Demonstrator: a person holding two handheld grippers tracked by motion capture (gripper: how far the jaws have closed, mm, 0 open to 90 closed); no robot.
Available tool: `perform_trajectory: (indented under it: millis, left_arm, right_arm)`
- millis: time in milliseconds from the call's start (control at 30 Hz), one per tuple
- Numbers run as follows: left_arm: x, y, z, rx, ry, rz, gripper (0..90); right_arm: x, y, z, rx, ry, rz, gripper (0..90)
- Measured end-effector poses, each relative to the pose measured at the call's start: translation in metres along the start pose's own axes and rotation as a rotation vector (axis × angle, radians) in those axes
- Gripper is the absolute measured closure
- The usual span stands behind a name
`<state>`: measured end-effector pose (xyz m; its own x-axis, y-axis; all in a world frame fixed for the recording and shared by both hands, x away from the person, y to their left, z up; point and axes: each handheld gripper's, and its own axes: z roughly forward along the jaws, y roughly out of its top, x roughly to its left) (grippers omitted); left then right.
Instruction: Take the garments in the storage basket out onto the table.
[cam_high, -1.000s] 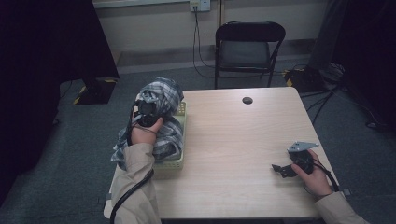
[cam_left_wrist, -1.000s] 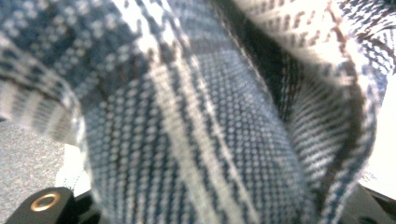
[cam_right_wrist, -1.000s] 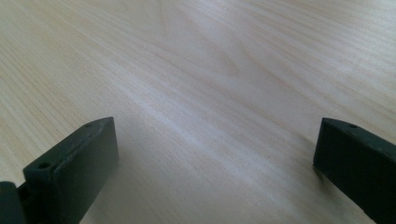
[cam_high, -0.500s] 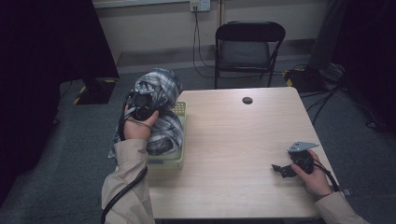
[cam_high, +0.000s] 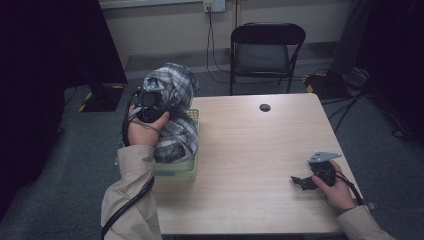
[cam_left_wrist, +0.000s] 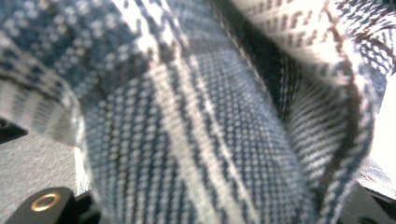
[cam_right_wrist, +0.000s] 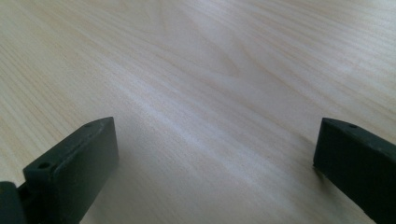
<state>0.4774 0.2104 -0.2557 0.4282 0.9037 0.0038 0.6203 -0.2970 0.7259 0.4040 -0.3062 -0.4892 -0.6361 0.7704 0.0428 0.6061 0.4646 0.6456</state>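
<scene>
You're gripping the plaid shirt (cam_high: 172, 100) with your left gripper (cam_high: 146, 102), jaws clamped on it, over the basket (cam_high: 175, 172) at the table's (cam_high: 250, 150) left edge; your right gripper (cam_high: 305, 181) is resting jaws apart near the right edge.

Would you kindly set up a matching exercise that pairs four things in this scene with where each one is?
Things:
1. plaid cloth
2. pale green basket
3. right gripper
4. folding chair

Places:
A. on the floor beyond the table
B. resting on the table's right side, open
C. at the table's left edge
D. clamped in the left gripper, lifted over the basket

Pairs: 1-D, 2-C, 3-B, 4-A
</scene>
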Motion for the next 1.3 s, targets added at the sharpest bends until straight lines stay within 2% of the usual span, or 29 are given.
perform_trajectory:
  millis: [133, 400, 500, 667, 1300]
  left_arm:
    - [-0.010, 0.006, -0.002, -0.002, -0.030, 0.018, 55.4]
    - [-0.032, 0.015, 0.001, -0.016, -0.122, 0.031, 55.4]
    - [-0.040, 0.018, 0.003, -0.013, -0.135, 0.045, 55.4]
    - [-0.049, 0.022, 0.005, -0.026, -0.182, 0.042, 55.4]
    - [-0.090, 0.039, 0.016, -0.050, -0.291, 0.093, 55.3]
  right_arm:
    - [0.000, 0.000, 0.000, 0.000, 0.000, 0.001, 0.0]
    - [0.000, 0.000, 0.000, 0.000, 0.000, 0.001, 0.0]
    - [0.000, 0.000, 0.000, 0.001, 0.000, 0.001, 0.0]
    - [0.000, 0.000, 0.000, 0.000, 0.000, 0.000, 0.0]
    - [0.000, 0.000, 0.000, 0.000, 0.000, 0.001, 0.0]
